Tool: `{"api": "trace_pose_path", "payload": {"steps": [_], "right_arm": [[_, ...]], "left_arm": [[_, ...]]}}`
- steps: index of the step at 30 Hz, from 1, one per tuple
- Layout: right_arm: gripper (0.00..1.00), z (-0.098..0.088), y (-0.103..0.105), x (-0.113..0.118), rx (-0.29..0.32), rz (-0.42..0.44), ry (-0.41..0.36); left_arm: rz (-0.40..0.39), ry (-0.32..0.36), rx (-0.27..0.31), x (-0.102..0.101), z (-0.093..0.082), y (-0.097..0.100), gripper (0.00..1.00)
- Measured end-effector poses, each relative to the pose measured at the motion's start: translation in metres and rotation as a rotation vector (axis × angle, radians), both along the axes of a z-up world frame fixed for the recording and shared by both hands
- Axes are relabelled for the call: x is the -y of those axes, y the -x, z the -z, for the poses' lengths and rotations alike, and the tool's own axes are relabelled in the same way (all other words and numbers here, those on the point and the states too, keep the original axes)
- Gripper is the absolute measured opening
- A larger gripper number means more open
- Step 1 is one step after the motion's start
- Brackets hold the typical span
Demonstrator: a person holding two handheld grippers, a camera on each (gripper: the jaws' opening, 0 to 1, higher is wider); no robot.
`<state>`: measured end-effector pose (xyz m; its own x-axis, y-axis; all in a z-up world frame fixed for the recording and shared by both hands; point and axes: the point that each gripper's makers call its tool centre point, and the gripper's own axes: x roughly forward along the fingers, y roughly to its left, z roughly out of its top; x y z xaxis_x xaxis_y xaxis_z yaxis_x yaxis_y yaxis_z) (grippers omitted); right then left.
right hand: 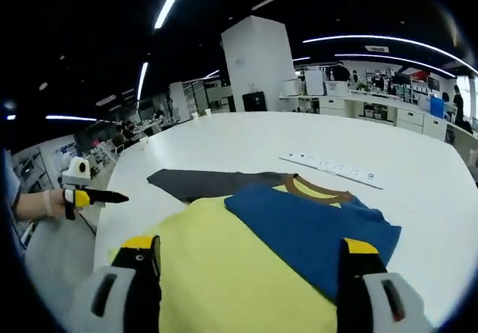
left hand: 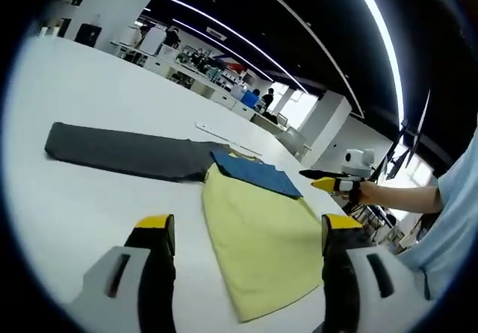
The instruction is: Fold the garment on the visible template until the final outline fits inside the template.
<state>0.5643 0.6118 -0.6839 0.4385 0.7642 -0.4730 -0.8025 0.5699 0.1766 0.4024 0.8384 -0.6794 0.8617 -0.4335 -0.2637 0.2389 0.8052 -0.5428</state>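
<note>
The yellow and blue garment [left hand: 258, 232] is lying flat on the white worktop [left hand: 89, 101], its yellow body reaching toward the near edge and its blue upper part [right hand: 310, 232] with a brown collar [right hand: 317, 191] sitting at the far end. A dark grey template [left hand: 127, 152] is lying on the worktop partly under the garment, sticking out to the left in the left gripper view and beyond the garment's far-left side in the right gripper view. A long white power strip [right hand: 332, 170] is resting farther back on the worktop.

The left claw [left hand: 250, 232] is hovering above the near part of the yellow cloth with its jaws spread wide, gripping nothing. The right claw [right hand: 250, 254] is likewise hanging over the garment, jaws spread apart and empty. In the left gripper view the right claw [left hand: 317, 180] is appearing off to the right, past the blue part, held by a hand [left hand: 373, 193]; in the right gripper view the left claw [right hand: 104, 196] is showing off to the left.
</note>
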Motion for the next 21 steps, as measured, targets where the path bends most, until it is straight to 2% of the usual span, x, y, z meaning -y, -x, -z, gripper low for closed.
{"api": "trace_pose_path", "payload": {"steps": [4,5,6,10,12,15,18,21], "right_arm": [[1.00,0.001,0.000,0.010,0.007,0.014,0.008],[1.00,0.001,0.001,0.011,0.001,0.020,0.007],[1.00,0.001,0.001,0.012,0.001,0.023,0.007],[1.00,-0.001,0.003,0.017,-0.001,0.036,0.000],[1.00,-0.001,0.004,0.017,-0.011,0.047,-0.018],[1.00,0.002,0.003,0.019,-0.014,0.050,-0.011],[1.00,0.002,0.005,0.019,-0.017,0.047,-0.009],[1.00,0.003,0.006,0.018,-0.019,0.045,-0.007]], "left_arm": [[-0.032,-0.027,-0.019,-0.021,0.011,-0.005,0.74],[-0.048,-0.040,-0.052,-0.031,0.019,-0.005,0.73],[-0.056,-0.046,-0.057,-0.036,0.021,-0.006,0.73],[-0.110,-0.089,-0.037,-0.066,0.017,-0.013,0.72],[-0.177,-0.112,-0.046,-0.092,0.018,-0.018,0.69],[-0.270,-0.096,-0.046,-0.125,0.016,-0.026,0.70],[-0.385,-0.141,-0.071,-0.161,0.021,-0.029,0.65],[-0.447,-0.171,-0.102,-0.182,0.032,-0.028,0.63]]}}
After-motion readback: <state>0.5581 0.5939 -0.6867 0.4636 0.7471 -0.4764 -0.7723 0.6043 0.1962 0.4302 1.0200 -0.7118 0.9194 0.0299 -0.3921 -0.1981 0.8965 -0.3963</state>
